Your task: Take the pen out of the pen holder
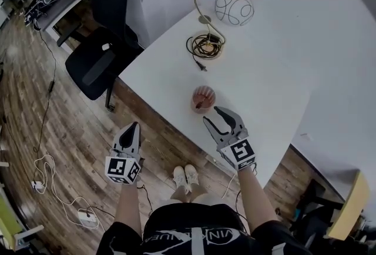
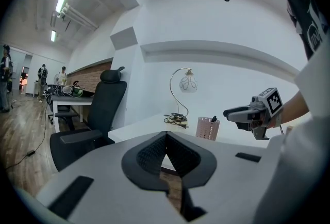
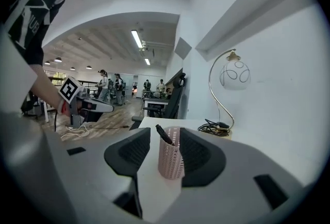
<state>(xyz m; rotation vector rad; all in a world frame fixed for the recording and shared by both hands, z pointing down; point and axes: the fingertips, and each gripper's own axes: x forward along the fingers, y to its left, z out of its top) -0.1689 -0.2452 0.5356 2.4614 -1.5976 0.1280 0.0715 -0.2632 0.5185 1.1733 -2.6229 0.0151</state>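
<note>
Right tongs (image 1: 212, 117) gape wide with the pen holder (image 3: 170, 158) just ahead, lined up with their gap, pen (image 3: 164, 134) poking out; left tongs (image 1: 136, 126) sit closed, off aside.

Pink lattice holder (image 3: 170, 161), black pen (image 3: 164, 134), white worktop (image 1: 264, 83), gold-and-white lamp (image 1: 234, 7) with dark swirls, black chair (image 1: 97, 63), brown floor (image 1: 76, 130)
</note>
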